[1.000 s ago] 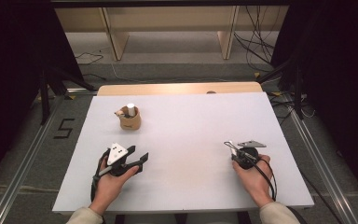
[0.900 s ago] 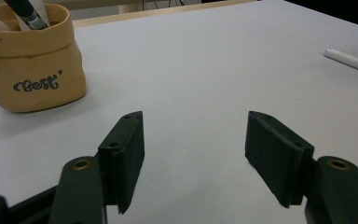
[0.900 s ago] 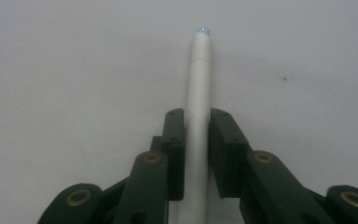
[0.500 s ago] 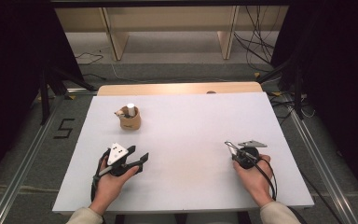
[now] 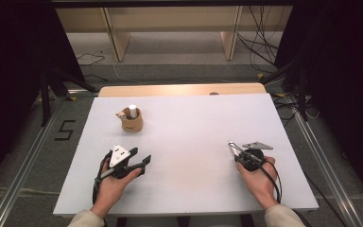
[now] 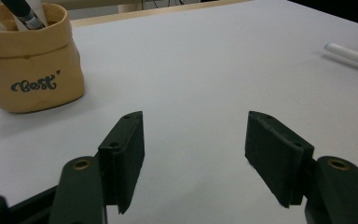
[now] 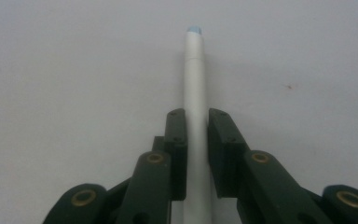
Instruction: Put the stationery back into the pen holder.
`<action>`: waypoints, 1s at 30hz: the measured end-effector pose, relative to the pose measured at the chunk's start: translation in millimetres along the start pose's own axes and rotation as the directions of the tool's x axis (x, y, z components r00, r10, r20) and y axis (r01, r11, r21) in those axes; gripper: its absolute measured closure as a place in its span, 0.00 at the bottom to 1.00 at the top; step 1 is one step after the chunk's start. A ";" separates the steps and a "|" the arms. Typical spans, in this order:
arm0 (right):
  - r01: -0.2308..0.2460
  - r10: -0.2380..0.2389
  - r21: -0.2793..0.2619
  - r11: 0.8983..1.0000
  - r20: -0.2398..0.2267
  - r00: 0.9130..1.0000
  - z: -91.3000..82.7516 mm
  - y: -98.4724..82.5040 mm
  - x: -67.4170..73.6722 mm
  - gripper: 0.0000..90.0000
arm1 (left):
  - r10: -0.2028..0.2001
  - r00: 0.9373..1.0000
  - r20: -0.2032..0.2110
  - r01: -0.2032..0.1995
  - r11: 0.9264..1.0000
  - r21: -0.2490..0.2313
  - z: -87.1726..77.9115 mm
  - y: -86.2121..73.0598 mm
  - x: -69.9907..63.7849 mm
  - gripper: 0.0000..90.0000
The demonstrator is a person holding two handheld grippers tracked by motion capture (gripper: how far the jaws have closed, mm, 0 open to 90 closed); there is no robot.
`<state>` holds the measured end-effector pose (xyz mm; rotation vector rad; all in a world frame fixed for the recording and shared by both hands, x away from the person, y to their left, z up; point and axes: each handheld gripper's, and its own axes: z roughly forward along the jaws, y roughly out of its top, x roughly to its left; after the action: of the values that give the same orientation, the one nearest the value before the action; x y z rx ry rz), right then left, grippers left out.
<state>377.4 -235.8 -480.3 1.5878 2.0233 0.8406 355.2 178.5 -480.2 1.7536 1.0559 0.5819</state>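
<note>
The white pen (image 7: pixel 195 93) is in my right gripper (image 7: pixel 196 122), clamped between the two jaws with most of its barrel sticking out forward and its pale blue tip pointing away from me. In the high view this pen (image 5: pixel 233 147) lies low over the white table (image 5: pixel 194 127), near the right edge and closer to the near edge than to the far one. The yellow fabric pouch (image 5: pixel 132 121) stands well apart from it, toward the far left corner, and it already holds a dark pen (image 6: pixel 24 12) and something white.

I judge that the step in hand is to carry the pen to the pouch and drop it inside. To do it well, I think I should lift first, so the long free end does not drag on the table, then turn the wrist until the tip points down before I arrive over the opening. The pouch is soft (it can tip if I push its rim), so I want to come from above and not from the side, and release only when the tip is inside.

My right hand (image 5: pixel 260 177) rests near the near right corner, the gripper pointing forward and a little left. My left hand (image 5: pixel 116 177) rests near the near left corner; the left gripper (image 5: pixel 139 163) has its jaws spread wide with nothing between them, and it aims toward the pouch (image 6: pixel 30 60).
</note>
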 end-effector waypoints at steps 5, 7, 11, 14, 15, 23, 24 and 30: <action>0.004 -0.004 -0.025 1.000 -0.003 1.000 -2.2 0.7 0.5 0.88 | -0.001 1.000 0.001 0.001 1.000 0.000 0.4 0.0 -0.3 0.42; 0.005 -0.005 -0.036 0.999 -0.006 1.000 -3.4 1.1 1.2 0.88 | -0.002 1.000 0.001 0.002 1.000 -0.001 0.5 0.0 -0.5 0.42; 0.015 -0.016 -0.067 0.998 -0.020 1.000 -5.6 2.0 3.1 0.88 | -0.005 1.000 0.002 0.005 1.000 -0.003 1.1 0.0 -1.1 0.42; 0.014 -0.017 -0.083 0.996 -0.037 0.999 -6.8 2.4 5.0 0.88 | -0.005 1.000 0.005 0.005 1.000 -0.002 1.2 0.1 -1.4 0.42; 0.016 -0.020 -0.084 0.996 -0.042 0.999 -6.8 2.3 5.5 0.87 | -0.005 1.000 0.005 0.005 1.000 -0.001 1.1 0.2 -1.6 0.42; 0.028 -0.036 -0.118 0.993 -0.066 0.997 -8.1 2.7 10.2 0.87 | -0.003 1.000 0.009 0.003 1.000 0.000 1.5 0.2 -2.0 0.42; 0.030 -0.039 -0.128 0.991 -0.069 0.997 -8.3 2.8 10.8 0.88 | -0.003 1.000 0.010 0.003 1.000 0.000 1.6 0.3 -2.2 0.42; 0.051 -0.073 -0.173 0.984 -0.121 0.990 -9.7 3.8 18.0 0.87 | -0.007 1.000 0.017 0.007 1.000 -0.003 2.3 0.5 -4.6 0.42</action>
<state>369.2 -219.7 -470.1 1.4027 2.0161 1.0836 354.8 173.3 -480.3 1.7489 1.0487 0.5627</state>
